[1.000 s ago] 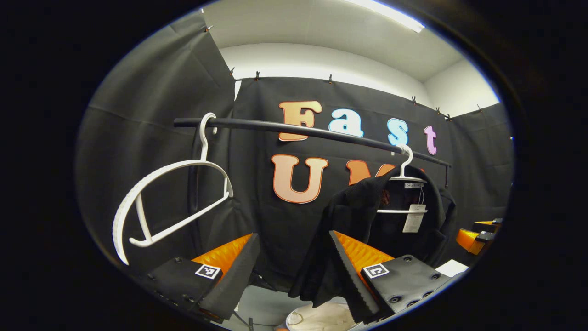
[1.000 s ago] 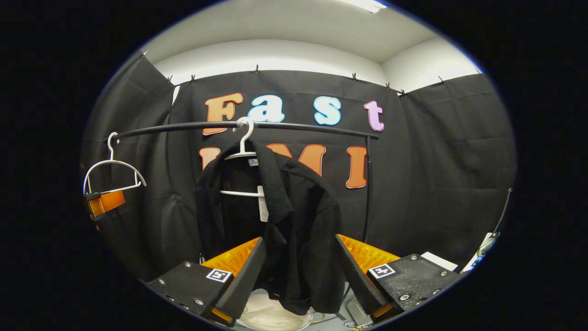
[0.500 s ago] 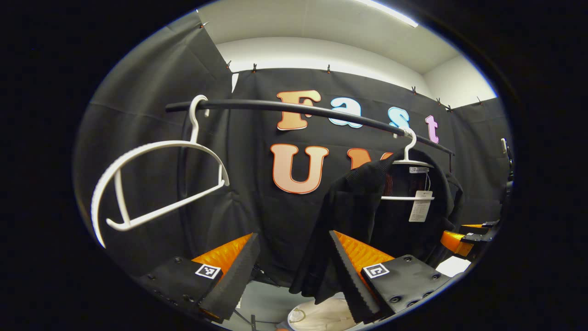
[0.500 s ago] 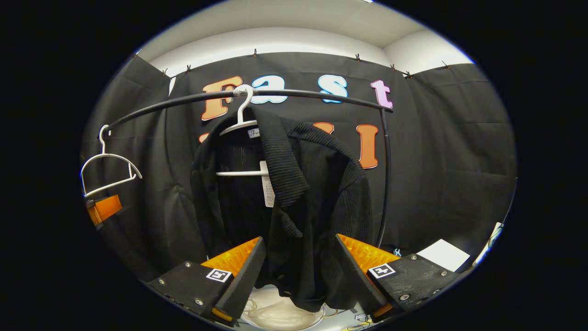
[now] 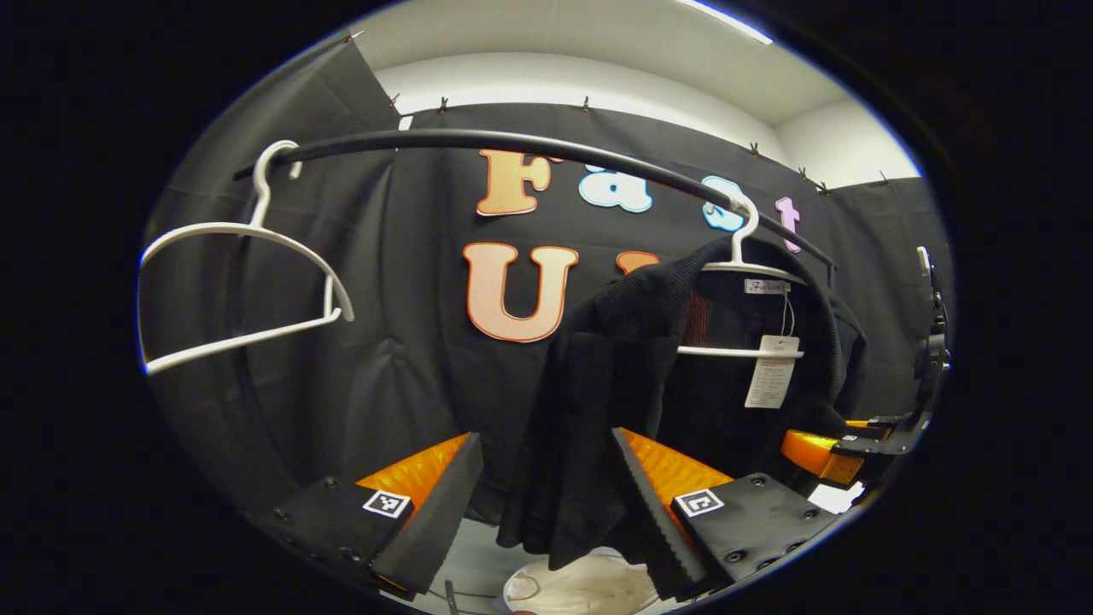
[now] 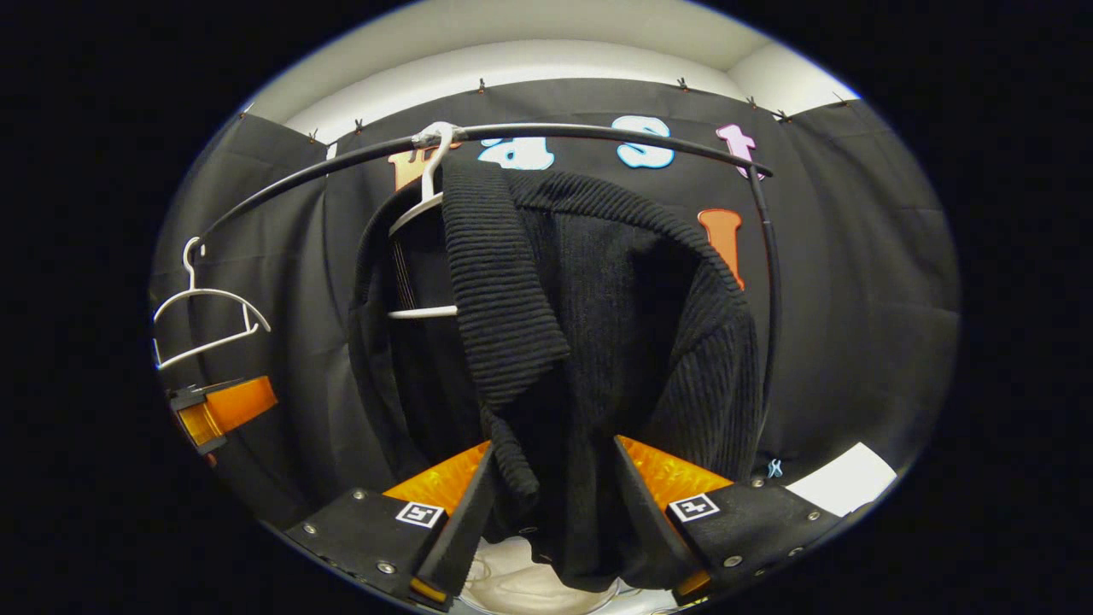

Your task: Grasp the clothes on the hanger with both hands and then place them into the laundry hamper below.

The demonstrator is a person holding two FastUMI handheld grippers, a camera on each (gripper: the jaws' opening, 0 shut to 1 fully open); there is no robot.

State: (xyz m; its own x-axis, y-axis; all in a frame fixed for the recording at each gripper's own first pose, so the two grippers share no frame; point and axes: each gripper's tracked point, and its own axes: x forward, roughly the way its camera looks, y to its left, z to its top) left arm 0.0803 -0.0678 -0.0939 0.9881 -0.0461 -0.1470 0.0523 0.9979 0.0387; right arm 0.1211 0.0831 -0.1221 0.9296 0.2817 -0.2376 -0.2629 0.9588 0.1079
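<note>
— Okay, where do we see the cardigan (image 6: 589,342)?
— Hung on its hanger (image 6: 418,213), rail's (image 6: 598,132) right end, above the hamper (image 6: 512,585).
— Grippers?
— Right gripper (image 6: 551,512) gapes around its hem; left gripper (image 5: 546,504) wide, beside it.

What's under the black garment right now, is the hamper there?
Below the black garment a pale, rounded hamper peeks out under its hem, also seen in the left gripper view. The garment and each hand-held gripper cover most of it, so its inside cannot be seen.
</note>
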